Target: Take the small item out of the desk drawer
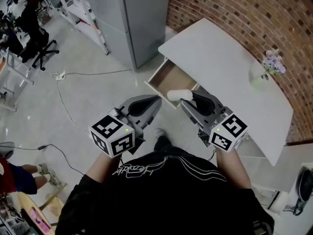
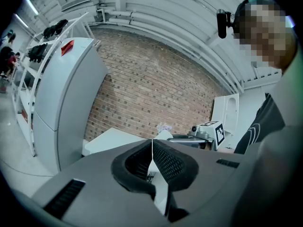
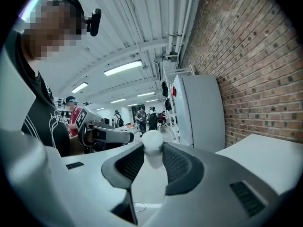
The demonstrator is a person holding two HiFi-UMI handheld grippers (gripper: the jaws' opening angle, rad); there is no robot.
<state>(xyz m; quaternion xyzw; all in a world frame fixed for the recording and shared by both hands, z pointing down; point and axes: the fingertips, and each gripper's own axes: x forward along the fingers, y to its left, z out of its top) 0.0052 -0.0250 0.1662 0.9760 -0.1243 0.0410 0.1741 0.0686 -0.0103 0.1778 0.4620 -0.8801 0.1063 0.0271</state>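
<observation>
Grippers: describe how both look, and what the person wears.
Both the left gripper and the right gripper are grey, tapering shells with black, dotted pads inside. Each carries a white cube with black square markers and a small green light. The person wears a black top with white line print.

The left hand-held gripper (image 2: 152, 143) has its dark ribbed jaws pressed together with nothing between them. Beyond it stand a white table (image 2: 111, 141), a brick wall (image 2: 151, 93) and a tall grey cabinet (image 2: 61, 98). The right hand-held gripper (image 2: 176, 137) reaches in from the right.
</observation>
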